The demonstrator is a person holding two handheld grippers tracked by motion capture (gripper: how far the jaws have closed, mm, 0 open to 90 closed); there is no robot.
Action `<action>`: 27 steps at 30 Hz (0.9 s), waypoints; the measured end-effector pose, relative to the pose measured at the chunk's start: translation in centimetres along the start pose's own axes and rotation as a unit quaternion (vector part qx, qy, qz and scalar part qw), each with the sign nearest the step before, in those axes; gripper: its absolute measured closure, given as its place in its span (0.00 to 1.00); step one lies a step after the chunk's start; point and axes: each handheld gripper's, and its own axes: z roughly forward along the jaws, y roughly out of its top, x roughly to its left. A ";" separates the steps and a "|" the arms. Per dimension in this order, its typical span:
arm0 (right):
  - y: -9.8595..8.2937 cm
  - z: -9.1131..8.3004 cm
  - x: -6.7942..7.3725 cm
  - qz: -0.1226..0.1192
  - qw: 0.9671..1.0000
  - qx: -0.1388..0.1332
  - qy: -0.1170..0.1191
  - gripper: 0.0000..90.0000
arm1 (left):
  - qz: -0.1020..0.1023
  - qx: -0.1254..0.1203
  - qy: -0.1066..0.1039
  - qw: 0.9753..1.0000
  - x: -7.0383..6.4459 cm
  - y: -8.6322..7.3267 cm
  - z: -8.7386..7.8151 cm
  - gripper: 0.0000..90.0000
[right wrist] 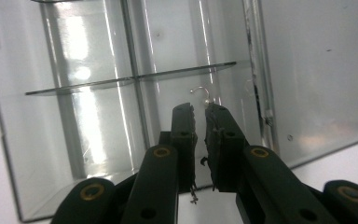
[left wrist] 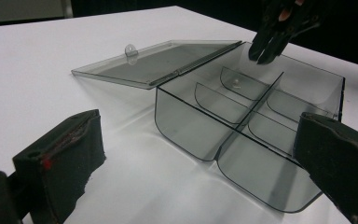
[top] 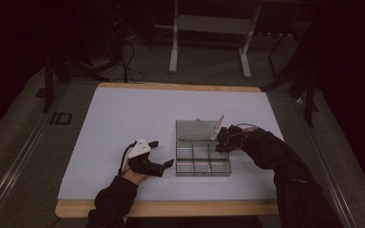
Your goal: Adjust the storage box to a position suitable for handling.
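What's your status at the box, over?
Left gripper open, resting on the table beside the clear compartment box. Right gripper nearly shut, tips over a small hook in a compartment. Lid open flat; nothing blocking.

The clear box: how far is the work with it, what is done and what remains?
Done: the clear box lies open, its lid folded back flat on the table. A small hooked item already sits in one compartment. In hand: the right gripper hangs just above that item, jaws almost shut, apparently empty. The left gripper waits open beside the box. Left: likely withdrawing and closing the lid.
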 end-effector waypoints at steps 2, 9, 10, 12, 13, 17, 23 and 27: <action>-0.2 -0.5 0.1 -0.001 1.000 -0.005 0.000 0.90 | 0.000 0.000 0.000 1.000 0.0 0.0 0.0 0.03; -1.0 -1.8 0.3 0.002 1.000 -0.006 -0.007 0.90 | -0.001 0.000 0.000 1.000 0.0 0.0 0.0 0.03; -1.1 -2.0 0.3 0.004 1.000 -0.006 -0.008 0.90 | 0.000 0.000 0.000 1.000 0.0 0.0 0.0 0.03; -1.5 -2.3 0.2 0.005 1.000 -0.008 -0.009 0.90 | -0.002 0.000 0.001 1.000 0.0 0.0 0.0 0.03; -1.7 -2.4 0.2 0.005 1.000 -0.009 -0.009 0.90 | -0.002 0.000 0.000 1.000 0.0 0.0 0.0 0.03; -2.4 -2.7 0.3 0.005 1.000 -0.009 -0.011 0.89 | -0.002 0.000 0.000 1.000 0.0 0.0 0.0 0.03; -3.6 -2.8 0.2 0.013 1.000 0.001 -0.013 0.88 | -0.002 0.000 0.001 1.000 0.0 0.0 0.0 0.03; -4.5 -2.8 0.0 0.022 1.000 0.010 -0.012 0.89 | -0.002 0.000 0.001 1.000 0.0 0.0 0.0 0.03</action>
